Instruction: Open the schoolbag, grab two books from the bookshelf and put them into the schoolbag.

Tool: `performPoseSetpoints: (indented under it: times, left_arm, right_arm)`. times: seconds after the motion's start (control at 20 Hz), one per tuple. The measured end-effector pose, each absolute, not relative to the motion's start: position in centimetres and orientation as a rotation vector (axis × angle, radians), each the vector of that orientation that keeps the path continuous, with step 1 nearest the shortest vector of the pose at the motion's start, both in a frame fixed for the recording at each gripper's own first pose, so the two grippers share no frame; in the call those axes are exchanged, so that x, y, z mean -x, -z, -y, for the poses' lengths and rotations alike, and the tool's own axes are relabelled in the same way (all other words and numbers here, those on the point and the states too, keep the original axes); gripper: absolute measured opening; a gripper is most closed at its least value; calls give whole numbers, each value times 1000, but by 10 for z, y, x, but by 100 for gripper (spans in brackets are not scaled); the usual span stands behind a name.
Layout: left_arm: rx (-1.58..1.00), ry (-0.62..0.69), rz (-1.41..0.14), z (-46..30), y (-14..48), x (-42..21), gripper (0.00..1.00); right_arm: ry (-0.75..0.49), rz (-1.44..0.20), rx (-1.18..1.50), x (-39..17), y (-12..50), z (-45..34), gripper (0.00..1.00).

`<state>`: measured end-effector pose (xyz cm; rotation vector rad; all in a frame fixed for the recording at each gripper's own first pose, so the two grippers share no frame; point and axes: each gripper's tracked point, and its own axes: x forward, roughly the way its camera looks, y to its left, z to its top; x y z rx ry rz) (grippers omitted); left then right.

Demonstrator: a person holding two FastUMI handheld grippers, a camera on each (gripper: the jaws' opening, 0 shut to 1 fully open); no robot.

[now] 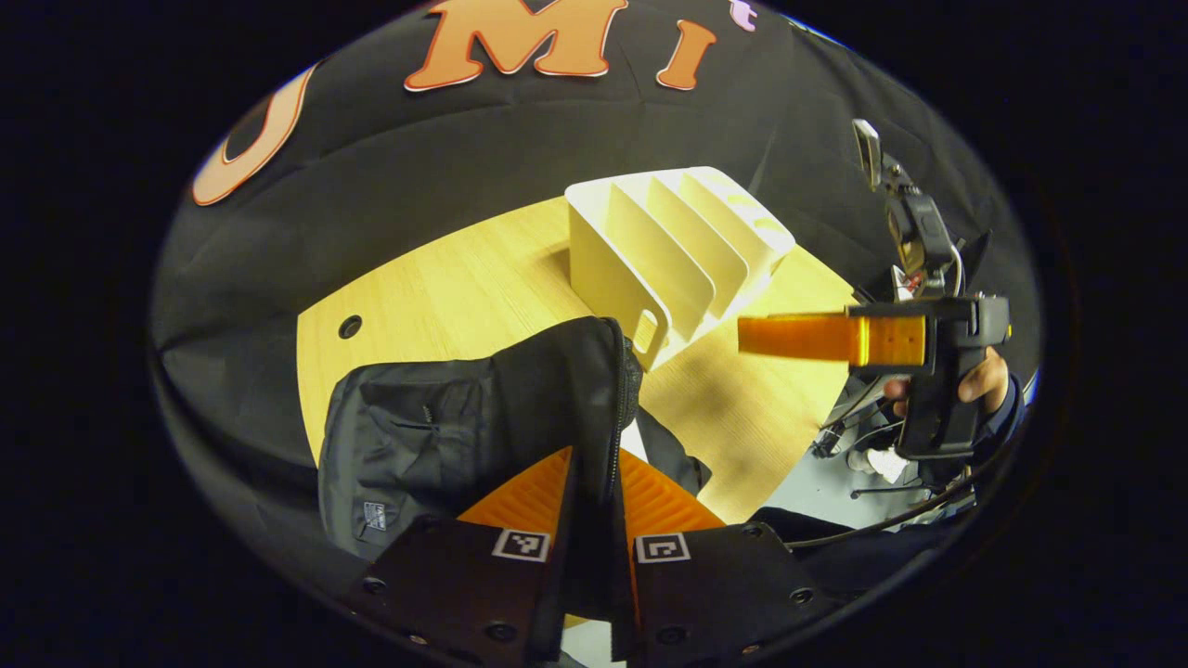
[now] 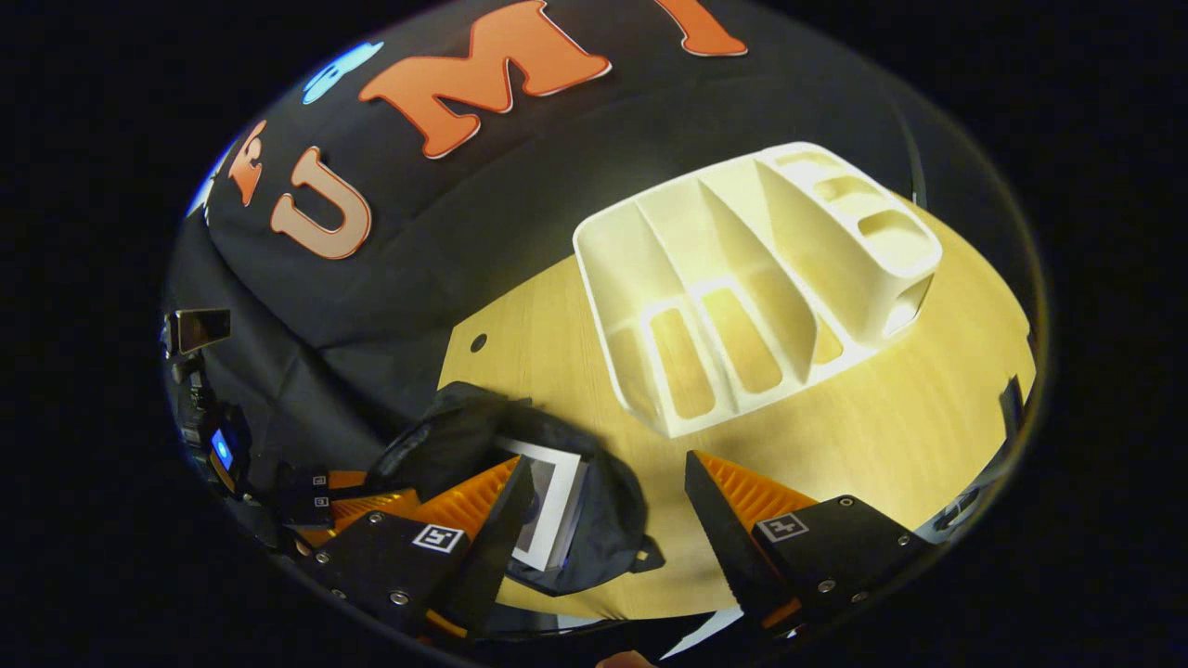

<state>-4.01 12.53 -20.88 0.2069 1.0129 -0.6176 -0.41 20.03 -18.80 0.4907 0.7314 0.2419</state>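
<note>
Now, going left to right in the left gripper view: your left tongs (image 1: 594, 520) sit at bottom centre, nearly closed, pinching the edge of the bag (image 1: 464, 417) by its zipper, and they hold the mouth up. The bag fills the lower left and rests on the counter (image 1: 445, 288). The rack (image 1: 673, 246) stands at upper centre, just beyond the bag, and every slot you can see is bare. At far right your right tongs (image 1: 789, 336) hang in the air above the counter, side-on, with the hand (image 1: 984, 380) behind the grip.

In the right gripper view, the left tongs (image 2: 390, 496) show at lower left against the bag (image 2: 603, 520), with a book (image 2: 552, 501) lying in the open mouth beside them. The right tongs (image 2: 599, 520) are spread wide at the bottom and carry nothing. The book lies between their fingers in the frame but lower down, apart from them. The rack (image 2: 742, 278) takes the upper right, well clear of them.

By my reckoning you are at the tail of the packing step: the rack looks emptied and at least one book is in the bag. I cannot tell whether a second lies under it. What's next calls for drawing the right tongs clear, then letting go of the bag edge gently so it doesn't tip the books out.
</note>
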Motion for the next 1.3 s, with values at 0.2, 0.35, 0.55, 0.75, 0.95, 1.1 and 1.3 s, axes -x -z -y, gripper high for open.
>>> performPoseSetpoints:
  times: [0.2, 0.35, 0.55, 0.75, 0.95, 1.1, 1.3]
  left_arm:
    - [-163, 636, -1012, -92, 208, 49, 35]
    - [-128, 583, -1001, -71, 208, 52, 55]
    - [-31, 483, -909, -34, 176, 35, 88]
    - [82, 374, -775, -3, 148, 14, 94]
    - [179, 262, -642, 13, 122, 0, 95]
    - [171, 198, -508, 12, 105, -16, 96]
    - [174, 134, -372, 14, 85, -23, 98]
  right_arm:
    - [-207, -631, -407, -7, 165, -155, 99]
    - [-207, -567, -341, -16, 145, -125, 98]
    - [-243, -510, -275, -28, 124, -96, 98]
    - [-248, -406, -178, -37, 99, -63, 98]
    - [-305, -332, -148, -44, 76, -53, 98]
    - [-319, -271, -104, -46, 58, -29, 98]
    - [-345, -197, -57, -40, 37, -1, 98]
